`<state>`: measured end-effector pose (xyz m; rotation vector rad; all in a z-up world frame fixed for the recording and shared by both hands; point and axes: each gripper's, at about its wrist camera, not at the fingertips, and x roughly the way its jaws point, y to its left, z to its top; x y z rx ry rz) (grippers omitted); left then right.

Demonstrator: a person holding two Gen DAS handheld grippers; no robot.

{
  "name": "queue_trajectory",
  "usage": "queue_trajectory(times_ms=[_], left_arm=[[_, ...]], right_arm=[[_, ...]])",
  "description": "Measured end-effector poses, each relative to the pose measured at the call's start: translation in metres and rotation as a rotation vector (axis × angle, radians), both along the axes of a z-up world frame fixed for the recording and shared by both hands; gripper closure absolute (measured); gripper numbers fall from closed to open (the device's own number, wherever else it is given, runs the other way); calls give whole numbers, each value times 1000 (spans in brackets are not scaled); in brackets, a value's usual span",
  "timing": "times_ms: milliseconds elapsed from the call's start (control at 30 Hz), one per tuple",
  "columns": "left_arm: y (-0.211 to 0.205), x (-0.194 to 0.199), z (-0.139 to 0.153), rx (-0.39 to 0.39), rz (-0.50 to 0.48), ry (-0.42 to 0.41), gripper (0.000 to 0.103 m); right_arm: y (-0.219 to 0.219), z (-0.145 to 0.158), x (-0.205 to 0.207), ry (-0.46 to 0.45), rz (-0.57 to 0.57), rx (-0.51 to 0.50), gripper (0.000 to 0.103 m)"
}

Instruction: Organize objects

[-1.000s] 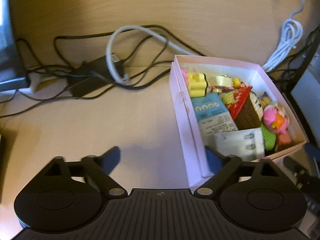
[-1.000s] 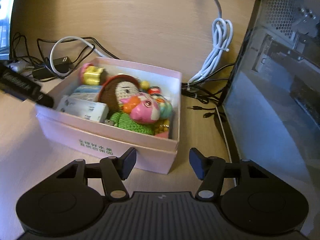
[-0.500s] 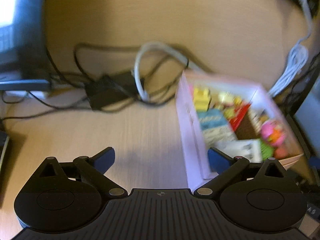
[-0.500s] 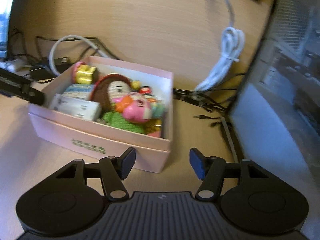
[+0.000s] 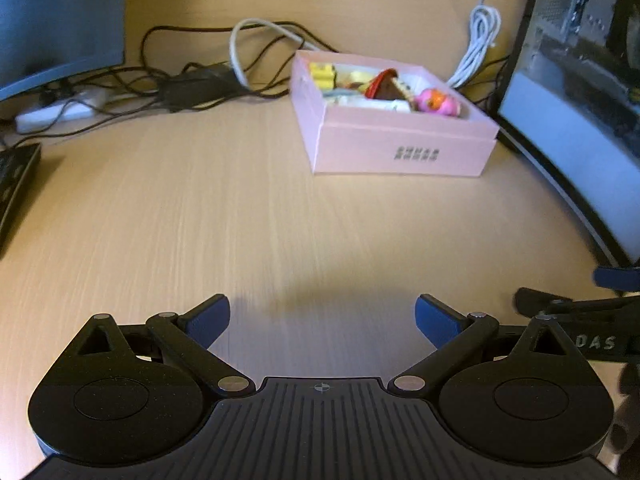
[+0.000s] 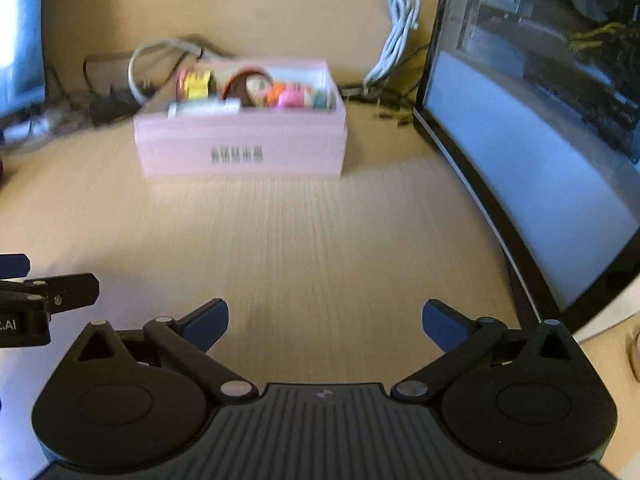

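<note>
The left gripper [image 5: 322, 316] is spread wide over bare wooden desk [image 5: 240, 220], empty. At one o'clock, well apart, sits the pink box [image 5: 400, 148], its toys blurred. The right gripper [image 6: 325, 318] has just been opening, nothing between. A monitor [image 6: 540, 120] is cut off at three o'clock.

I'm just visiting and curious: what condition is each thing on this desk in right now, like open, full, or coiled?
pink box: lidless, filled with small toys.
left gripper: open, empty.
right gripper: open, empty; jaws have just been opening.
white cable: bundled in a coil.
black cables: loose and tangled.
computer case: upright beside the box.
</note>
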<state>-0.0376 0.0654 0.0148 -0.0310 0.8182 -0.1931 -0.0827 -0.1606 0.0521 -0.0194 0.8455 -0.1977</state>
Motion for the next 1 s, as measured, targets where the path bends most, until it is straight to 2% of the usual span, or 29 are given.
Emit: queue_trajectory(times_ms=[100, 300, 467, 600, 767, 1000], left_arm=[[-11, -2, -12, 22, 36, -49, 1], [-23, 3, -24, 66, 111, -141, 1], [-30, 24, -25, 104, 140, -132, 1], [-30, 29, -25, 105, 152, -131, 0], [-34, 33, -26, 109, 187, -130, 0], [-39, 40, -26, 111, 179, -129, 0]], right_arm=[[-10, -7, -3, -8, -3, 6, 0], [-21, -20, 10, -34, 61, 2, 0], [-25, -23, 29, -84, 97, -30, 0], [-40, -26, 48, -90, 66, 98, 0], [-36, -32, 50, -152, 87, 76, 0], [-39, -33, 53, -151, 111, 85, 0]])
